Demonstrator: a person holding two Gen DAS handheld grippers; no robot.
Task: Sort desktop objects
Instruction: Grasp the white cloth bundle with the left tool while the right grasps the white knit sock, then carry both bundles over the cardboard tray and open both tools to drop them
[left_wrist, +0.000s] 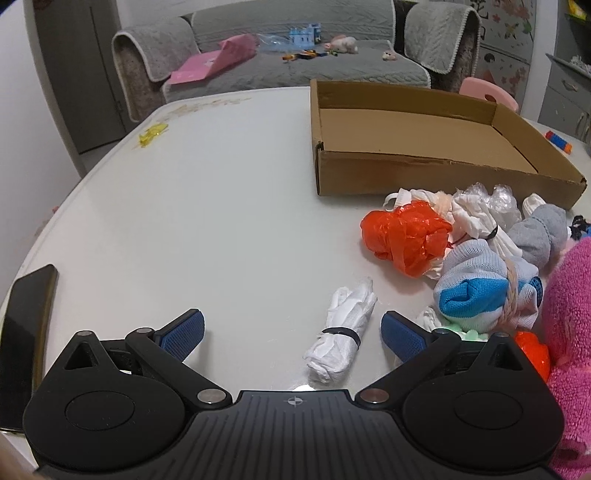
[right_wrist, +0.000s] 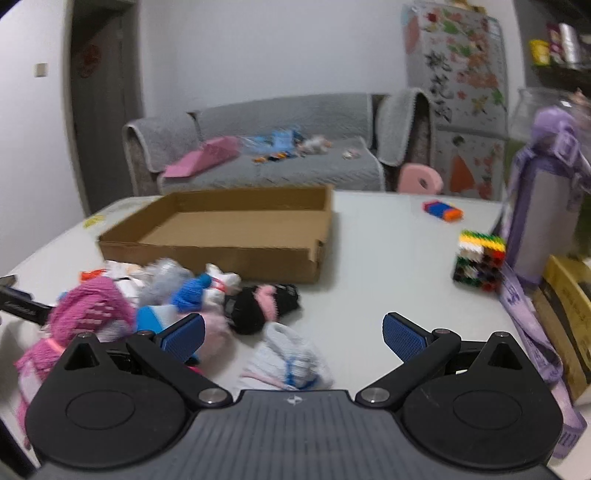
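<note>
Both hand-held grippers, left (left_wrist: 291, 334) and right (right_wrist: 293, 334), gape apart, each framing a white bundle (left_wrist: 340, 336) for pickup; the box (left_wrist: 406, 173) waits far, unfilled.

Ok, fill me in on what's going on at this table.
A person with two handheld grippers is sorting clutter on a white table. Both the left gripper and right gripper are open and hold nothing. The cardboard box has nothing in it. A white tied bag lies between the left gripper's fingers, beside a pile of bundled socks and bags.
</note>
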